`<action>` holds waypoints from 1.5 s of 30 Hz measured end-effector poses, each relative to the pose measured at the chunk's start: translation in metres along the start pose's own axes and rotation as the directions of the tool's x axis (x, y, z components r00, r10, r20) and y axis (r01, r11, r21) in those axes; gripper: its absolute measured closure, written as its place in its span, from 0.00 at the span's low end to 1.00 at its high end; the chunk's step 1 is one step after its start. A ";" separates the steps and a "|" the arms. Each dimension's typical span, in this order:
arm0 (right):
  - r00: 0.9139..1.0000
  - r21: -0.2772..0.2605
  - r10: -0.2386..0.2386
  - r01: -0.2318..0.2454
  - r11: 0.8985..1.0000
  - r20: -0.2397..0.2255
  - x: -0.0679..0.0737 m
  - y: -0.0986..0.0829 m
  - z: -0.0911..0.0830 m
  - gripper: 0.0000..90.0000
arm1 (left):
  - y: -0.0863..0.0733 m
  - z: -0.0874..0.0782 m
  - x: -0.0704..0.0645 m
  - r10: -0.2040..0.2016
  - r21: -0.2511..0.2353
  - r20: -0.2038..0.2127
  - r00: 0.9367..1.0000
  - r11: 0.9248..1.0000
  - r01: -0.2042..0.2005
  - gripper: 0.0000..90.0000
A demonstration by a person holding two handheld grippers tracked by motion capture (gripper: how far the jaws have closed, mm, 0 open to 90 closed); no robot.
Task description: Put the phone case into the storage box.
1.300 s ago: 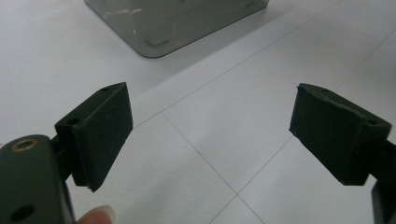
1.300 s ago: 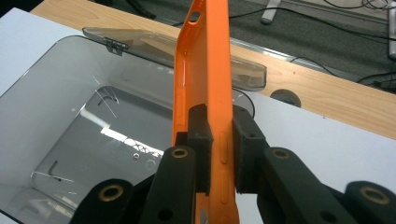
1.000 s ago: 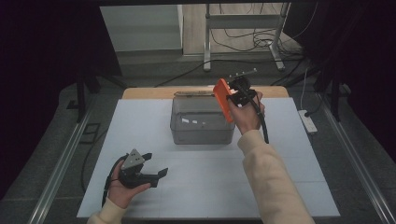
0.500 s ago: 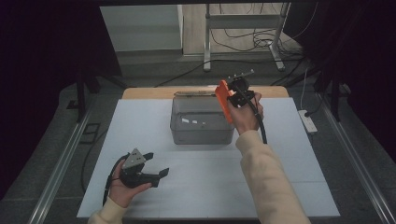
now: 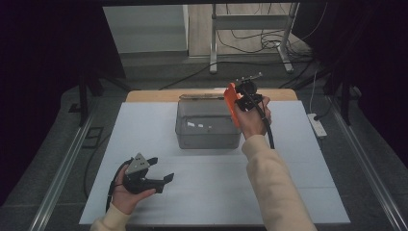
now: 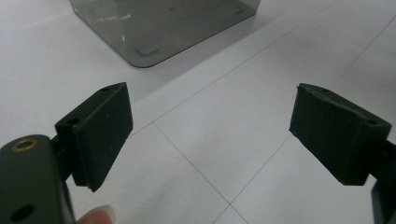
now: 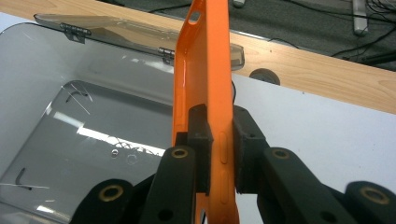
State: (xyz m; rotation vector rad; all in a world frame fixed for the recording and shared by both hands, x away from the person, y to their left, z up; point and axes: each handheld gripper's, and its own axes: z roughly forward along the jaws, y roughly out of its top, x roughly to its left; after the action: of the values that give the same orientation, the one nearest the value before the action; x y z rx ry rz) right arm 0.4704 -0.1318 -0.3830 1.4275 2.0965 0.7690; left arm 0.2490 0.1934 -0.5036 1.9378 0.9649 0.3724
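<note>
Right tool (image 7: 219, 154) clenched edge-on on orange case (image 7: 203, 84), centre frame, above bin's (image 5: 208, 139) right rim. Thin pinch: case could twist, clip the rim, land on counter (image 5: 288, 159). Left tool (image 6: 210, 135) released, idle lower left.

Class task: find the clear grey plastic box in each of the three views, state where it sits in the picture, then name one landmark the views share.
High view: grey box at centre, on the white mat, left of the right gripper.
Left gripper view: box corner at top, beyond the open jaws.
Right gripper view: box interior at left, beside the clamped orange phone case.
Shared landmark: the white mat.
</note>
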 end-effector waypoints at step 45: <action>0.982 0.076 0.042 -0.056 0.996 0.183 0.023 -0.004 0.009 0.89 | 0.008 -0.001 0.001 0.026 -0.036 0.042 0.999 0.999 -0.024 0.15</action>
State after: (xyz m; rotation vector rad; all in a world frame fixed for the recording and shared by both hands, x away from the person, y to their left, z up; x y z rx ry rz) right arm 0.4667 -0.1098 -0.3941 1.5362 1.9793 0.5557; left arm 0.2531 0.1920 -0.4964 1.9192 0.9014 0.3588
